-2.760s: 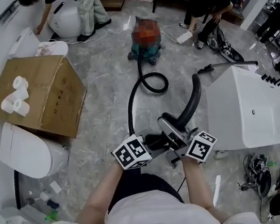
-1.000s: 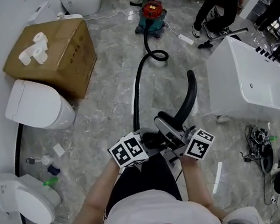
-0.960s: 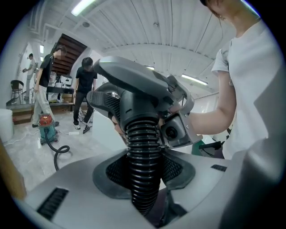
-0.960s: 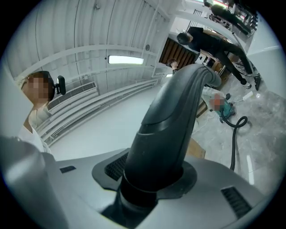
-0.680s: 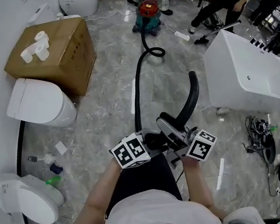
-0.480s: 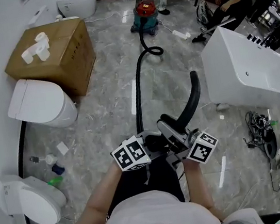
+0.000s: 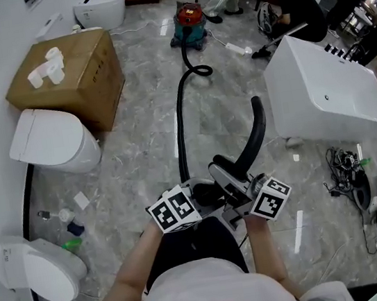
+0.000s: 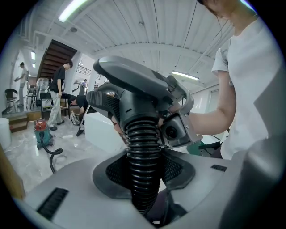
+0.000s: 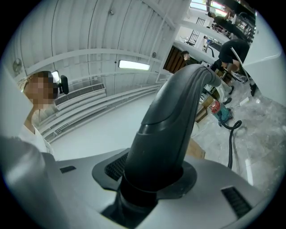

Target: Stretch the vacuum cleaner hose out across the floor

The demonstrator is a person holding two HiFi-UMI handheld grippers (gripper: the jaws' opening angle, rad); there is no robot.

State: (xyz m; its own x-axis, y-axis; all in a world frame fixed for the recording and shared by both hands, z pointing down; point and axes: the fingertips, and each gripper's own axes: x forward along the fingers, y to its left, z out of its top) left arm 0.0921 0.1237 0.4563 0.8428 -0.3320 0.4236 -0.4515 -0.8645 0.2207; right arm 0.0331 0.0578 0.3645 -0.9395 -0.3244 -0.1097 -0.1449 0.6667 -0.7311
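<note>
Currently, left gripper (image 7: 206, 195) clamps the hose (image 7: 179, 133), right gripper (image 7: 242, 196) its handle (image 7: 224, 174) — stretching underway; next, draw toward 6 o'clock.

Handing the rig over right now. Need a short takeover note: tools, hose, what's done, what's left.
Left tool: shut on the ribbed hose, just below the handle.
Right tool: shut on the smooth curved handle.
Vacuum cleaner stands at the far end. The hose runs from it along the floor to the tools, passing between the cardboard box and the bathtub.
Done: most of the run lies nearly straight.
Left: there is one hooked bend in the hose beside the vacuum cleaner. Pulling further back should draw it out; then lay the handle end down.
</note>
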